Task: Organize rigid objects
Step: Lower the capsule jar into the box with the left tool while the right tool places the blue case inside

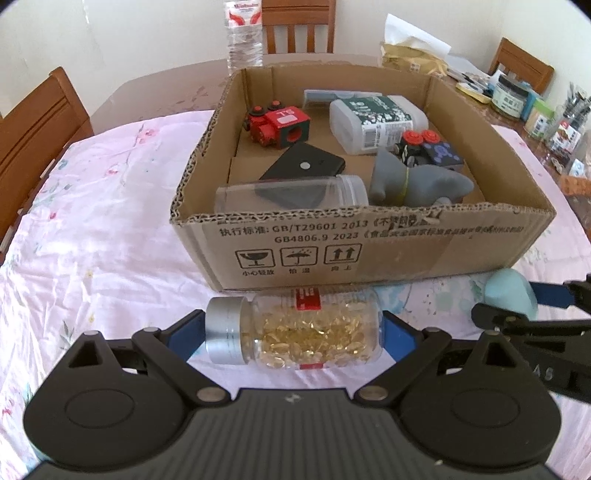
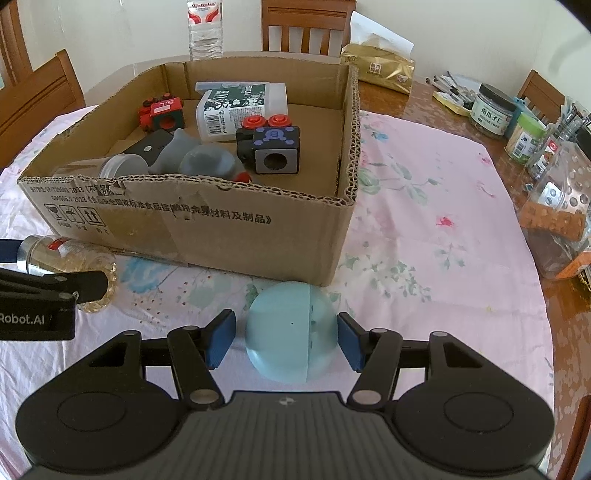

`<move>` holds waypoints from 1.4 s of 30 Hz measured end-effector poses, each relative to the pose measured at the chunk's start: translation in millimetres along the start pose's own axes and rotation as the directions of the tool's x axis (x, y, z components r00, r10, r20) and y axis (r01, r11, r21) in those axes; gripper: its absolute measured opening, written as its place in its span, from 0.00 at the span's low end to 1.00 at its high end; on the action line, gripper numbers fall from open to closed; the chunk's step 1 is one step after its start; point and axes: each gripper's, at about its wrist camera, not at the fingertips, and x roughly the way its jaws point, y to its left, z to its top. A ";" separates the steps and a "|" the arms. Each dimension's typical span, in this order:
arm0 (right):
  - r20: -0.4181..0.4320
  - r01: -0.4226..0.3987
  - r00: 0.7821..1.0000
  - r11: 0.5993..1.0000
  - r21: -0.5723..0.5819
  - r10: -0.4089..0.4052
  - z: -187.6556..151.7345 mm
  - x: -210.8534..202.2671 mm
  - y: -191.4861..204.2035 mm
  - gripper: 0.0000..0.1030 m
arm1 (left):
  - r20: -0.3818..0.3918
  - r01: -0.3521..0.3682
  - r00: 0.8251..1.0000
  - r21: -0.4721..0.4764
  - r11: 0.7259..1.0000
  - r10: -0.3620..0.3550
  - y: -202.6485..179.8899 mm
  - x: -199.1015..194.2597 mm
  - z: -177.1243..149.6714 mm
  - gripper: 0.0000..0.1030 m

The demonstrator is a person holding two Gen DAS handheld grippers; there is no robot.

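Note:
A clear bottle of yellow capsules [image 1: 295, 332] with a silver cap lies on its side on the cloth, just in front of the cardboard box [image 1: 369, 243]. My left gripper [image 1: 291, 332] is shut on it, pads against cap and base; it also shows in the right wrist view [image 2: 70, 258]. A pale blue egg-shaped object [image 2: 291, 332] lies between the pads of my right gripper [image 2: 286, 339], which is open around it with gaps on both sides. The box [image 2: 221, 221] holds a red toy block [image 1: 279, 123], a dark toy block [image 2: 271, 146], a white bottle [image 2: 240, 107], a grey shape and an empty clear jar.
A pink floral cloth [image 2: 424, 221] covers the table. Jars, pens and a gold packet [image 2: 384, 70] crowd the right edge. A water bottle [image 1: 243, 33] stands behind the box. Wooden chairs surround the table.

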 end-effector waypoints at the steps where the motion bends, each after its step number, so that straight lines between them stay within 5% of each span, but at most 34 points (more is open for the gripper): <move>1: 0.001 0.001 1.000 1.000 -0.003 -0.001 -0.1 -0.1 0.4 0.63 | -0.001 -0.001 1.000 -0.008 1.000 0.001 -0.1 0.0 0.4 0.90; 8: -0.013 -0.015 1.000 1.000 -0.024 0.015 2.7 -0.5 -0.9 0.56 | -0.033 0.017 0.999 0.002 1.000 -0.017 0.5 -0.6 2.5 0.90; 24: -0.016 -0.101 0.995 0.991 -0.085 0.100 7.0 -16.4 -13.0 0.56 | -0.124 0.112 0.988 0.183 0.977 -0.091 7.7 -21.4 -2.0 0.90; 42: 0.039 -0.152 0.985 0.959 -0.239 0.166 53.0 -86.1 -24.5 0.56 | -0.053 0.177 0.984 0.327 0.928 -0.169 8.2 -90.3 30.9 0.90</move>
